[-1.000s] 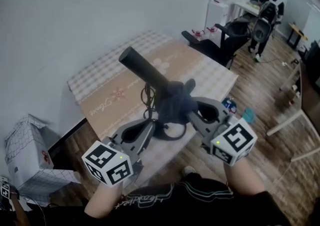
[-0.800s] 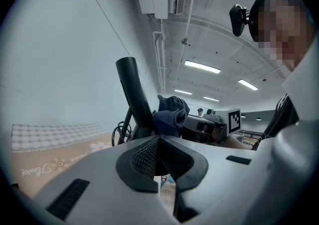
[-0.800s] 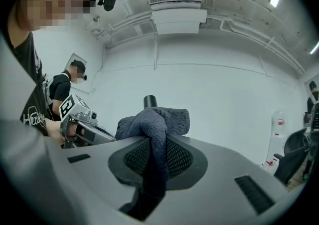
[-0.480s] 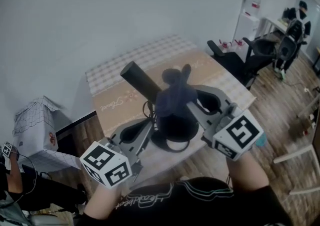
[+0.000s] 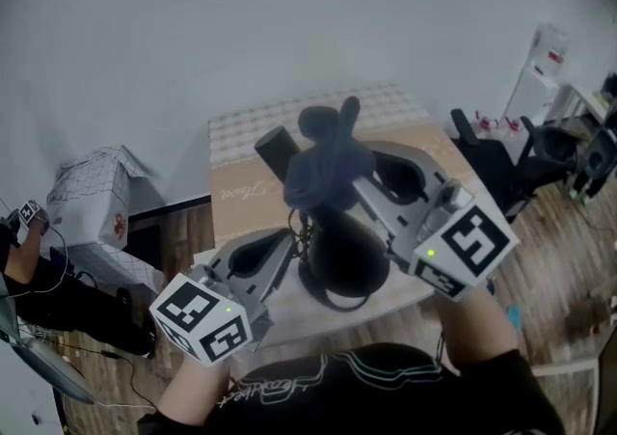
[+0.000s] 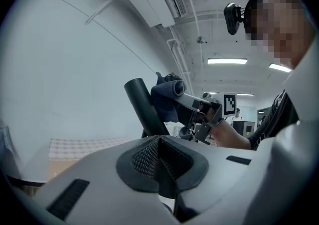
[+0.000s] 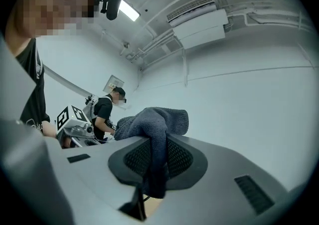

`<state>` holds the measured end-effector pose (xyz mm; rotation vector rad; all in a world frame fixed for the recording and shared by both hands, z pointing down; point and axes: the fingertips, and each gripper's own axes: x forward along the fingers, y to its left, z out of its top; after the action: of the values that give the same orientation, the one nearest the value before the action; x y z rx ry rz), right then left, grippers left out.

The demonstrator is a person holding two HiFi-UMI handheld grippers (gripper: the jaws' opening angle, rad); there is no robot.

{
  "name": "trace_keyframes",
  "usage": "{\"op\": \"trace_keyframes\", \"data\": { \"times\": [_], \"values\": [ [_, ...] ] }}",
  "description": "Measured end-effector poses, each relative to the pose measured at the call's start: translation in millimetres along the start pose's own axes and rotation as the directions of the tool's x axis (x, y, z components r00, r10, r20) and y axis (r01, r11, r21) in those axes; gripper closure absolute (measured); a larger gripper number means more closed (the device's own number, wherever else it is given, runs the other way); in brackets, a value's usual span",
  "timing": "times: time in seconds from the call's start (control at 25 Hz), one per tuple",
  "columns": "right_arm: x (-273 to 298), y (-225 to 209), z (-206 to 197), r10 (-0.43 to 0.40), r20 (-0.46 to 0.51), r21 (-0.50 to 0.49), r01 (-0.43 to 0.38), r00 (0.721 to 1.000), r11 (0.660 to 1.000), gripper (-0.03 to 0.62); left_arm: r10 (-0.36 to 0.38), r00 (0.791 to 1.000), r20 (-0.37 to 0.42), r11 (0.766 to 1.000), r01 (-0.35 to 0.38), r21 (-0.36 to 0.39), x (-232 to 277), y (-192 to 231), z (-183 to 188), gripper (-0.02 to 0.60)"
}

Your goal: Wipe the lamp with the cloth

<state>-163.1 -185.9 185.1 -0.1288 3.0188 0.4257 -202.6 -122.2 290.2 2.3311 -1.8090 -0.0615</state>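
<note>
Plain white wall and a tan desk (image 5: 236, 200) with a checked end, office clutter further out.

Starting at the business end: the right gripper (image 7: 152, 161) has its fingers (image 7: 183, 158) clenched on the dark blue cloth (image 7: 155, 121), which bunches up over the top and hangs down between the pads. From the head view the cloth (image 5: 323, 168) is held up in the air right at the top of the lamp (image 5: 342, 252), just beside its black tube head (image 5: 278, 149). I can't say for sure whether it's actually touching the tube or only in front of it.

The left gripper (image 6: 159, 164) has its fingers (image 6: 141, 159) pressed together, and I don't see anything pinched between them. It sits low by the lamp's base, with the tube rising past it.

So I'd say we're in the wiping step, working on the upper part. The next move probably calls for dragging the cloth along the tube with steady contact. It'd also help to brace the base with the left gripper so the lamp doesn't tip or slide on the desk.
</note>
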Motion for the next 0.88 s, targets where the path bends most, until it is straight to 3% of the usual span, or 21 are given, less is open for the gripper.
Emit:
{"op": "trace_keyframes", "data": {
  "times": [0.44,0.88],
  "values": [
    [17.1,-10.0,4.2,0.202,0.083,0.023,-0.205,0.976,0.979,0.537,0.198,0.98,0.024,0.98,-0.197,-0.036,4.5,-16.9,-9.1,0.581],
    [20.2,1.7,-11.2,0.224,0.097,0.091,-0.233,0.97,0.968,0.537,0.255,0.967,0.025,0.966,-0.254,-0.052,-15.2,-31.1,-33.1,0.581]
  ]
}}
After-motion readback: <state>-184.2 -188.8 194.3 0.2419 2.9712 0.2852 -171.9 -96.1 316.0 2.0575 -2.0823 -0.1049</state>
